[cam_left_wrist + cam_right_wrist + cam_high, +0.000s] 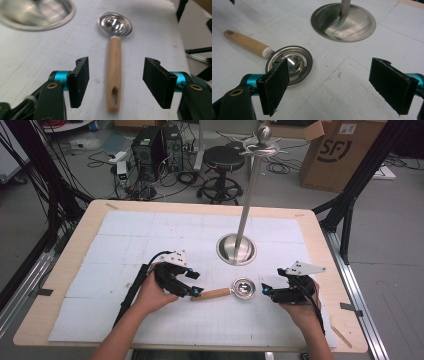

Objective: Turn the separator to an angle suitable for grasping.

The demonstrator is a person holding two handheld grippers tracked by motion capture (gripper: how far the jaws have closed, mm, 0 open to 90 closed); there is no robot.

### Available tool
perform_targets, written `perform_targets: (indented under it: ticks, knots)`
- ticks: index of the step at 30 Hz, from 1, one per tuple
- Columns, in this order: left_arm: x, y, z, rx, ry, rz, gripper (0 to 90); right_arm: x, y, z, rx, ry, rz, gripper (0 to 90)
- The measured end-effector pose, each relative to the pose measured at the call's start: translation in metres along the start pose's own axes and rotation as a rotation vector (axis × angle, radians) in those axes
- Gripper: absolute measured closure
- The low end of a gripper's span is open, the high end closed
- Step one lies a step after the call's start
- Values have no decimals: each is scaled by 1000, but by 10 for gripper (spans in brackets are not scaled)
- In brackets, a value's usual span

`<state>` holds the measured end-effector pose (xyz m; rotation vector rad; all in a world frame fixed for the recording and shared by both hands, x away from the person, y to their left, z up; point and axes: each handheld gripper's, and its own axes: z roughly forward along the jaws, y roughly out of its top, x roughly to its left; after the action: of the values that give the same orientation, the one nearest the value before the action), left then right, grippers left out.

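Left fingers (115, 83): apart, straddling without touching the wooden handle (113, 72) of a ladle (227, 291). Right fingers (338, 86): wide, empty, bowl (290, 64) at their 10 o'clock. Ladle flat on surface (125, 245), at 6 o'clock from stand base (236, 249). Likely light, rigid; steel bowl slippery. Best hold: mid-handle.
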<state>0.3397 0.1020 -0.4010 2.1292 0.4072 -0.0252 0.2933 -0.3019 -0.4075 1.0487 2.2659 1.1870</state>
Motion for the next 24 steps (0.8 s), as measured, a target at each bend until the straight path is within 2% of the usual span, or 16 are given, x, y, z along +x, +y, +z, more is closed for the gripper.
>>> perform_targets:
  ticks: [3,6,8,10,12,16,20,24]
  knots:
    - [5,-7,-18,-30,35,-23,308,0,0,-1,-1,-3,-2,155]
    - [10,-14,-36,-41,99,-52,216,1,0,-1,-5,0,-7,155]
    - [15,-19,-46,-55,125,-66,174,1,0,-1,-3,3,-5,155]
    - [17,-22,-55,-77,147,-77,153,1,-1,0,0,5,-5,155]
    - [19,-25,-63,-108,141,-82,142,1,0,1,1,6,-9,155]
    - [20,-29,-72,-127,149,-85,96,0,0,3,6,10,-19,155]
    - [18,-32,-74,-126,221,-79,16,-1,0,4,5,13,-16,155]
    - [16,-35,-77,-124,252,-51,17,-2,0,6,8,15,-15,155]
